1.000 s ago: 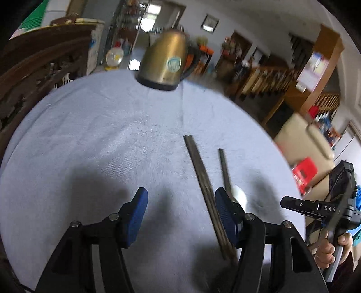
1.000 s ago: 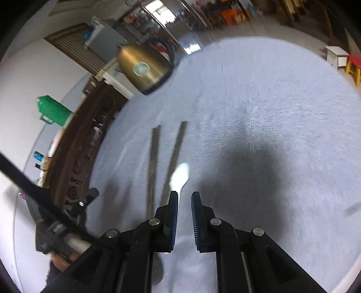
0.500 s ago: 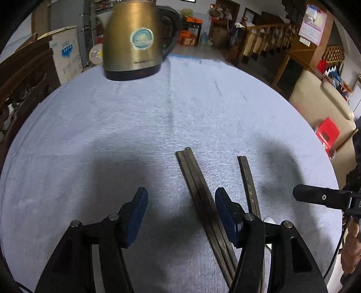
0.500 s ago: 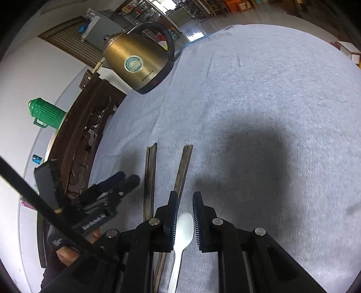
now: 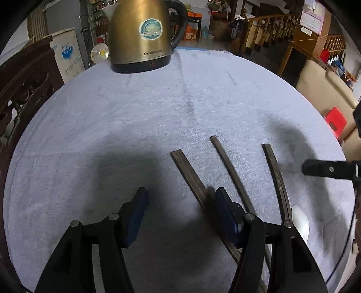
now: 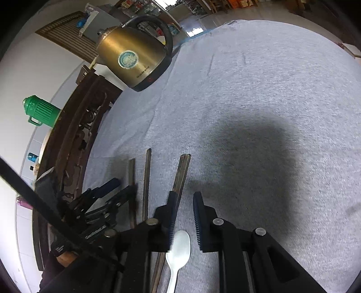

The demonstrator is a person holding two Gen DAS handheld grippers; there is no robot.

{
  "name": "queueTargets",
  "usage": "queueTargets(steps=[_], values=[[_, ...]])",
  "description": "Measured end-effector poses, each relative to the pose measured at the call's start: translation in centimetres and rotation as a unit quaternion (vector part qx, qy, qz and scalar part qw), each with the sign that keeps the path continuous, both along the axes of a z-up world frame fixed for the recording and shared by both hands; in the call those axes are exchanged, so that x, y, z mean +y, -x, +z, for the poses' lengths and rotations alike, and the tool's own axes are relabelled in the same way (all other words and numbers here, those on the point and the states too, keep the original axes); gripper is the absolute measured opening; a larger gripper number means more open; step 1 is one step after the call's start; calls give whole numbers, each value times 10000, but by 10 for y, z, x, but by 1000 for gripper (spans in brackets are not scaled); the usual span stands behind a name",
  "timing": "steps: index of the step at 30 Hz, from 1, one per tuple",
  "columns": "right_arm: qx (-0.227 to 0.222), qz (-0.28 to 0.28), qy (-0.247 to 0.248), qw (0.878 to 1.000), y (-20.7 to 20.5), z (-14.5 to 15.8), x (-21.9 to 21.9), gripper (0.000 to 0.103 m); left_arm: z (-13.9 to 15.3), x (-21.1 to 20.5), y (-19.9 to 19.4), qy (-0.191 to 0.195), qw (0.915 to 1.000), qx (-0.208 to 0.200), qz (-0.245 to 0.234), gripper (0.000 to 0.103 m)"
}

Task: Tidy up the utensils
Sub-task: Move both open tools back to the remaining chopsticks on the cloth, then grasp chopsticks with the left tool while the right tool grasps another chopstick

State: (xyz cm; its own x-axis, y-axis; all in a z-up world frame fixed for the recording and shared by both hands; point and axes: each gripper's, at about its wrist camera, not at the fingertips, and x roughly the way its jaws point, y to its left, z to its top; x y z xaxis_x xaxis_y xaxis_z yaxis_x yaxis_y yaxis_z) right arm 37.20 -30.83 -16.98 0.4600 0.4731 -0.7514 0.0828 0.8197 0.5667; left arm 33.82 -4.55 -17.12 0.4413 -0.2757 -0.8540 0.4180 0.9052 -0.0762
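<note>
lived-in home, kettle (image 5: 141, 36) on clothed table (image 5: 112, 117), wooden staircase (image 5: 270, 27)

The kettle (image 5: 141, 33), standing on the table far ahead of the left gripper, carries a round blue-green sticker on its side whose wording is too small to read, and below it, near the black base, a line of small brand lettering that cannot be made out for sure. To the left of the kettle, a white box (image 5: 67, 57) bears blue printed characters, too blurred to read. High on the right, a calendar (image 5: 312, 17) hangs on a wooden post; its numbers are too small to read.
</note>
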Motion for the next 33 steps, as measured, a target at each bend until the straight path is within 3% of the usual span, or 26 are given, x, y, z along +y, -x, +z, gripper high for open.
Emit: queueTargets(steps=[2,7,10,13,17,21,24,27,29,31,33], values=[[41,-20,93,9999,-7,-1,4,32,3,8,1,182,9998,67,-31,63],[136,-30,463,9988,-21,-2,19,33,1,19,-4,79,9999,109,106,63],[161,109,1071,9941,-30,-3,39,33,2,18,-9,38,9999,41,157,63],[42,178,1759,9842,-32,0,54,12,2,19,-11,29,9997,47,230,63],[-1,120,2094,9778,-26,4,51,5,0,20,-23,66,9991,88,400,63],[-202,-289,1380,9898,-10,12,10,3,3,22,-24,474,9977,209,430,63],[-278,-535,1309,9896,-1,17,-11,3,1,8,-23,107,9993,69,343,63],[-213,-683,1032,9921,3,14,-26,3,1,1,-25,47,9997,50,253,59],[-157,-710,899,9933,4,12,-29,3,3,1,-27,28,9998,80,195,36],[31,-651,597,9961,2,8,-31,7,4,3,-30,117,9998,143,90,20],[173,-594,500,9968,-4,6,-27,7,3,8,-31,222,9994,257,51,18]])
